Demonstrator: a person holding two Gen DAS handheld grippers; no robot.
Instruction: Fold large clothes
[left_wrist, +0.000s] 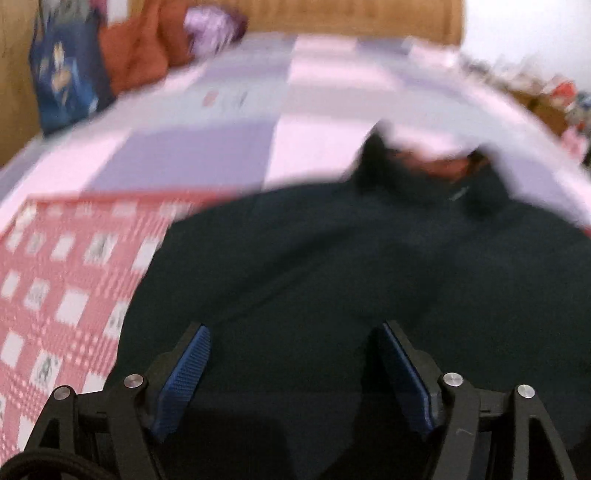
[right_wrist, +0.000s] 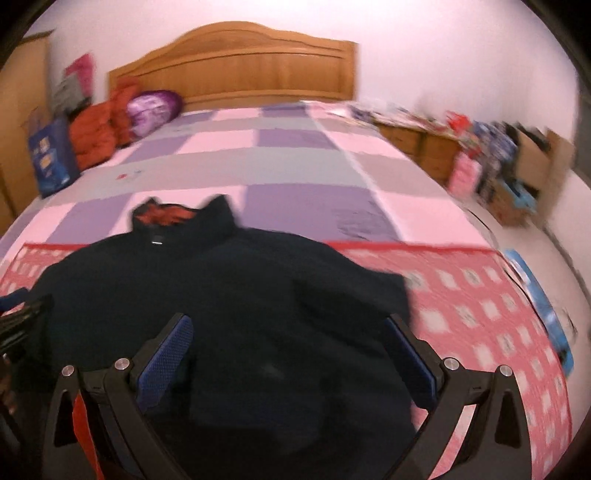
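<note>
Garment under inspection: one dark jacket (right_wrist: 229, 295), lying flat on the bed (right_wrist: 295, 173), collar (right_wrist: 184, 218) pointing to 12 o'clock toward the wooden headboard (right_wrist: 236, 70). An orange-red lining shows inside the collar opening. The body rests mostly on a red-and-white checked cloth (right_wrist: 480, 314) spread over the near end of the bed; the collar reaches onto the pink and purple patchwork cover beyond.

Progress, as judged: early to middle. The jacket appears laid out and possibly turned in on one side, since its right edge, at 3 o'clock, looks bunched and doubled, but blur prevents confirmation. No compact folded packet is visible, so the main folds seemingly remain to be made.

Left gripper (left_wrist: 291, 332): fingers (left_wrist: 184, 373) well apart, blue pads facing each other over the dark fabric at the 6 o'clock end of the garment. Nothing is pinched between them; whether the tips brush the cloth cannot be told. The view is heavily smeared.

Right gripper (right_wrist: 288, 325): fingers (right_wrist: 166, 358) likewise spread wide, hanging over the jacket's lower middle, holding nothing. Contact with the fabric cannot be determined.

Surroundings: an orange padded garment (right_wrist: 96, 133) and a purple bundle (right_wrist: 151, 109) at 10 o'clock by the headboard, a blue bag (right_wrist: 51, 158) at 9 o'clock against the wardrobe side, and a cluttered low cabinet (right_wrist: 424, 140) with boxes at 2 o'clock
</note>
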